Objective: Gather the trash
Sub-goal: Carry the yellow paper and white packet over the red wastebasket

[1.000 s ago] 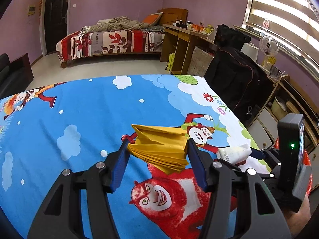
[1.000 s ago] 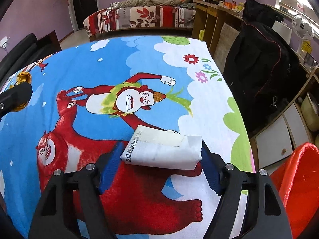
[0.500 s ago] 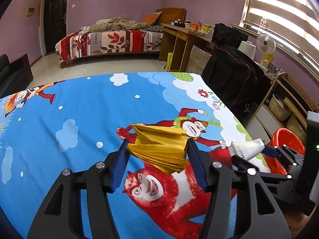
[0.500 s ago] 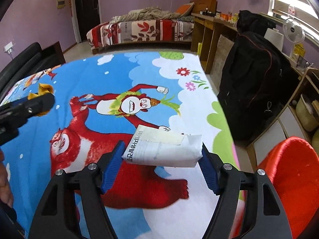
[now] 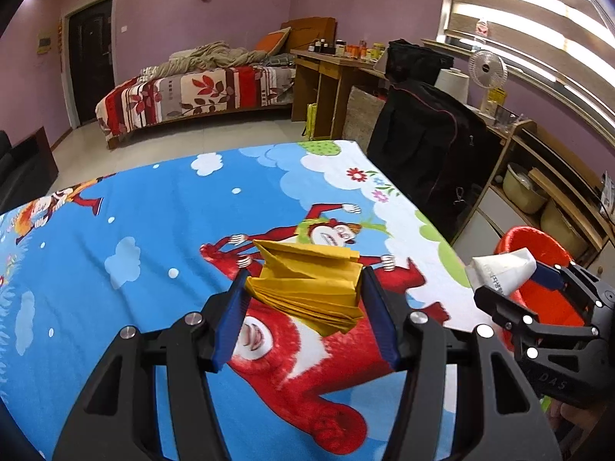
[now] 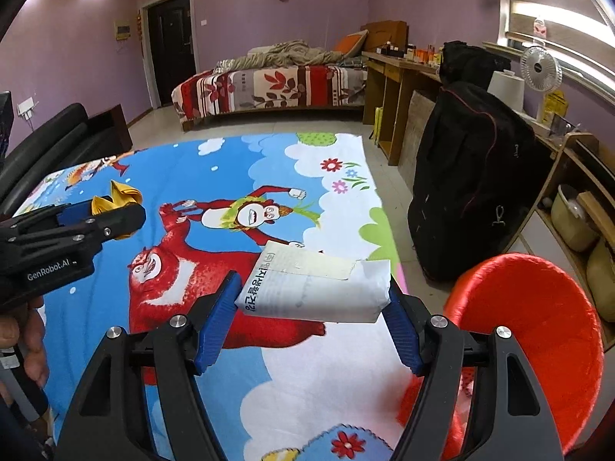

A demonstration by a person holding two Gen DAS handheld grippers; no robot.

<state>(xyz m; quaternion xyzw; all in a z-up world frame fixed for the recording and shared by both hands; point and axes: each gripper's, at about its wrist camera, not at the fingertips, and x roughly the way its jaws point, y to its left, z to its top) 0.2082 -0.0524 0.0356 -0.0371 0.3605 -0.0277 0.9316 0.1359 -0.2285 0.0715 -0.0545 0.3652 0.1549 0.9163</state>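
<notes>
Left gripper (image 5: 303, 299) pinches a folded yellow paper wad (image 5: 307, 286) between its blue pads (image 5: 230, 319), lifted clear above the cartoon-print cloth (image 5: 115, 230), over the red bear figure. Right gripper (image 6: 313, 307) clamps a white printed packet (image 6: 313, 292) across its width, pads pressed on both ends; packet held level above the cloth near the table's right edge. From the left wrist view, the right gripper (image 5: 511, 272) sits off to the right of the left claw, its packet (image 5: 503, 269) in front of the red bin (image 5: 546, 299). From the right wrist view, the red bin (image 6: 538, 326) stands just right of and below the right claw, beside the table. Past it, a black bag (image 6: 469, 176) leans by a wooden shelf unit (image 6: 576, 176). Farthest ahead, a bed with a red patterned cover (image 6: 269, 88) and a dark door (image 6: 171, 46).
</notes>
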